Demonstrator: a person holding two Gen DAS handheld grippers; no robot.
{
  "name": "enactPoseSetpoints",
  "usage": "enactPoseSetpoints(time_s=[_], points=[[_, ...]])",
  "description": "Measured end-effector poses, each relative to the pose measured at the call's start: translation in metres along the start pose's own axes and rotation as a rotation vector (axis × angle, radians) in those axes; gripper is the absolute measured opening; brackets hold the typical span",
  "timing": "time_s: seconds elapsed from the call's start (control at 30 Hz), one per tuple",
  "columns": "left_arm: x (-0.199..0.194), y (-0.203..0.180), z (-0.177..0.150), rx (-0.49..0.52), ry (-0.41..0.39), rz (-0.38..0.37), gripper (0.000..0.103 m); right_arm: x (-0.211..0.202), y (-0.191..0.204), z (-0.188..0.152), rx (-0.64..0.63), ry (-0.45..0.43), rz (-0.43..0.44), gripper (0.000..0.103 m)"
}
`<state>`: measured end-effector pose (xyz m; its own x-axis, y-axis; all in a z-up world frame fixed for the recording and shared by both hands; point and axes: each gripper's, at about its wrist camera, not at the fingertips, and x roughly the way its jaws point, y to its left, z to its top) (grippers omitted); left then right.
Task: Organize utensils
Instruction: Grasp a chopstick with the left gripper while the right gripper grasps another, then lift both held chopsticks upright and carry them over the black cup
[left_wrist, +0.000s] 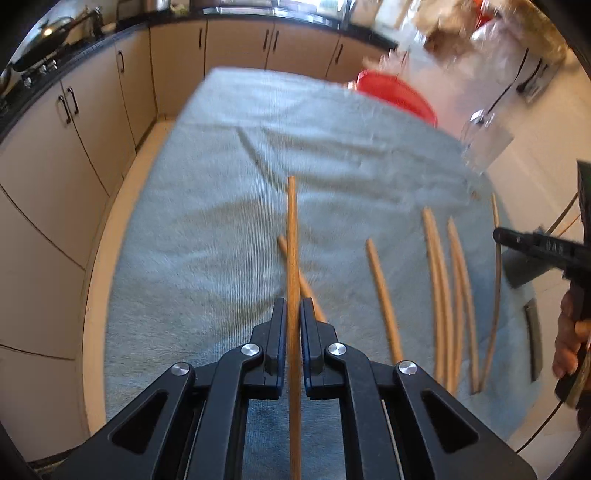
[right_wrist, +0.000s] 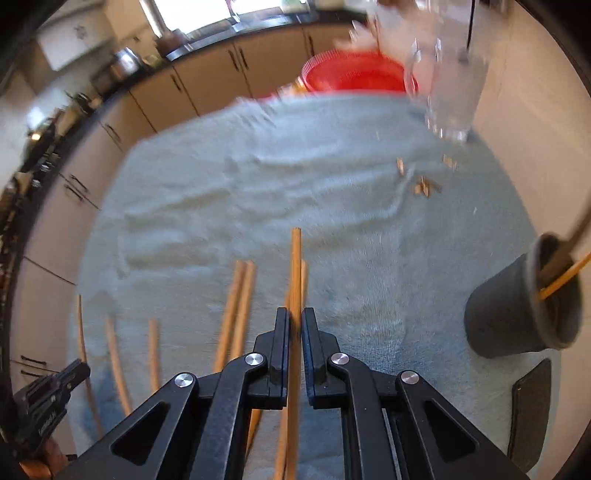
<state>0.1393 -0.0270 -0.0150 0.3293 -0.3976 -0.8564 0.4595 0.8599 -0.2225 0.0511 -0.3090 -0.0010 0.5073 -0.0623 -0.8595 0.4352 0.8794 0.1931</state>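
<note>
Chopsticks lie scattered on the towel-covered surface (left_wrist: 207, 221). From my left wrist, my left tongs (left_wrist: 293, 314) are clamped on one chopstick (left_wrist: 291, 240), lifted above another stick (left_wrist: 303, 284); more (left_wrist: 439, 288) lie to the right. From my right wrist, my right tongs (right_wrist: 294, 325) grip a second chopstick (right_wrist: 295, 273); a dark cup (right_wrist: 517, 310) holding sticks lies tipped at right.
</note>
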Motion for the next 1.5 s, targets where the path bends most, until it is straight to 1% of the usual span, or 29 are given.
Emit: enactPoseSetpoints(time_s=[0.1,0.17,0.3,0.43,0.6,0.9,1.1,1.3,1.5], points=[[-0.020,-0.006,0.002,0.011,-0.061,0.010,0.007,-0.021,0.012,-0.002,-0.023,-0.069,0.033,0.007],[-0.034,-0.011,0.003,0.008,-0.101,0.002,0.007,-0.037,0.014,-0.007,-0.034,-0.110,0.047,0.007],[-0.057,-0.025,0.005,0.031,-0.168,0.010,0.007,-0.054,0.017,-0.012,-0.037,-0.154,0.072,0.007],[-0.071,-0.040,0.007,0.050,-0.202,0.009,0.007,-0.068,0.014,-0.016,-0.043,-0.182,0.089,0.007],[-0.085,-0.055,0.006,0.063,-0.229,0.016,0.007,-0.085,0.008,-0.020,-0.048,-0.216,0.113,0.007],[-0.098,-0.079,0.011,0.086,-0.257,0.017,0.007,-0.114,-0.011,-0.021,-0.012,-0.277,0.147,0.007],[-0.108,-0.097,0.016,0.109,-0.279,0.010,0.007,-0.143,-0.025,-0.021,0.020,-0.332,0.163,0.007],[-0.116,-0.119,0.023,0.142,-0.291,-0.022,0.007,-0.183,-0.048,-0.020,0.060,-0.405,0.188,0.007],[-0.128,-0.158,0.030,0.198,-0.313,-0.071,0.007,-0.228,-0.082,-0.022,0.115,-0.485,0.184,0.007]])
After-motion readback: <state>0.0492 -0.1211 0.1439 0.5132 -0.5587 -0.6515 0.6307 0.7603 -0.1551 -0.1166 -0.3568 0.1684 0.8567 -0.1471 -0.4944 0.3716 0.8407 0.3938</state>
